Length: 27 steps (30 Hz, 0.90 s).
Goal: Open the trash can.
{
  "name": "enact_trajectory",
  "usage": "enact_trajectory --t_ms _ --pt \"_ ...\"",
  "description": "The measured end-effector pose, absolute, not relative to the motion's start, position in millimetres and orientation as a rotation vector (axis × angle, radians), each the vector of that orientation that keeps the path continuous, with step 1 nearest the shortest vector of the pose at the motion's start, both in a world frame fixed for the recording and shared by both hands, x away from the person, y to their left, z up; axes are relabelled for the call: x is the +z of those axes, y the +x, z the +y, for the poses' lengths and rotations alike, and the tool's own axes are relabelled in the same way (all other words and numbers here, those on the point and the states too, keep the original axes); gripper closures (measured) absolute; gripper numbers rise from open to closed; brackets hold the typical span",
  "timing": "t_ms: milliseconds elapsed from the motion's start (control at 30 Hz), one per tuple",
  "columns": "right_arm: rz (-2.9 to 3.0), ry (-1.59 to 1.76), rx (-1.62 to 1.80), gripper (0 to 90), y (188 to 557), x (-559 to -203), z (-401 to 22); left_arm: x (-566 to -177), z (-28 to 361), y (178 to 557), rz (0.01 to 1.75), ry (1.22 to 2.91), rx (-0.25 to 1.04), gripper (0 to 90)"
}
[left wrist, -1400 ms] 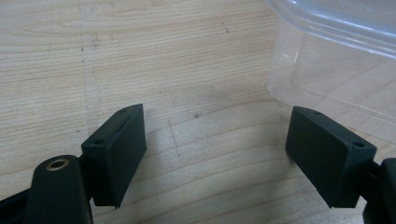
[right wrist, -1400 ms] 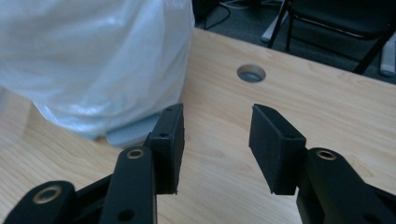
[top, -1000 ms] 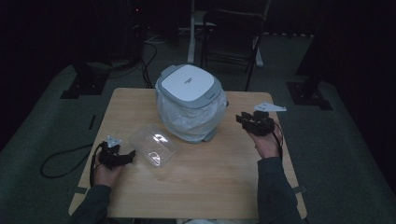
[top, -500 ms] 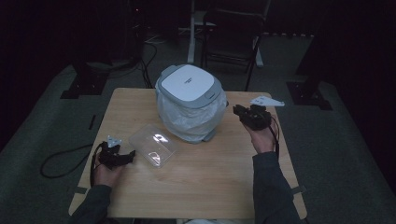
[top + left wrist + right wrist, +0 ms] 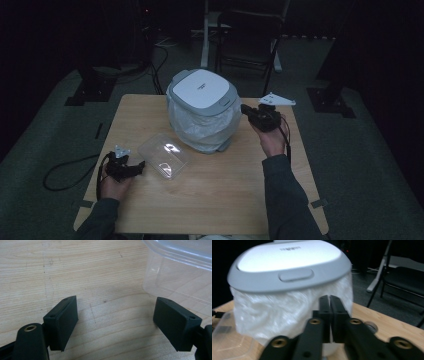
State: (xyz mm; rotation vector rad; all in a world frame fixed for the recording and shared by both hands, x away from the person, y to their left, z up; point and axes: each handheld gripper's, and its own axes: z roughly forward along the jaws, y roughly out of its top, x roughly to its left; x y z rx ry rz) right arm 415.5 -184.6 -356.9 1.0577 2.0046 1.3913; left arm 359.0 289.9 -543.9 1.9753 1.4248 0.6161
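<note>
Holding my right gripper (image 5: 246,109) up beside the small bin (image 5: 202,110), I have its jaws pressed flat together with nothing between them; they have just been closing; in the right gripper view the closed tips (image 5: 329,302) point at the bin's crinkled plastic liner (image 5: 287,312), just below the grey lid (image 5: 289,262) and its push button (image 5: 296,274); whether the tips touch the liner I cannot tell. Standing near the far edge of the wooden table (image 5: 210,200), the bin has its lid down, so what it holds is hidden; the liner bulges out under the lid rim all round.

My left gripper (image 5: 141,166) rests low at the near left of the table, its jaws spread wide and empty; in the left gripper view the bare tabletop (image 5: 100,277) lies between the two black pads (image 5: 62,320); the clear plastic container (image 5: 180,267) sits just past the one on that view's right, close to its corner but not gripped. From above, the container (image 5: 164,155) lies between my left gripper and the bin, near the foot of the liner; nothing shows inside it but glare.

Behind the table a dark folding chair (image 5: 252,35) and a white post (image 5: 205,30) stand on the floor; a black cable (image 5: 65,172) loops off the table's left side.
</note>
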Motion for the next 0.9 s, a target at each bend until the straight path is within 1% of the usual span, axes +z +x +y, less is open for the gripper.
enact_trajectory --t_ms 467,900 --pt "2.015 0.971 1.417 90.0 431.2 -336.3 -148.5 -544.0 289.3 359.6 1.421 1.977 0.613 20.7" --pt "2.047 0.954 1.418 90.0 436.1 -337.7 -142.0 -543.9 288.9 360.2 1.419 1.978 0.612 20.7"
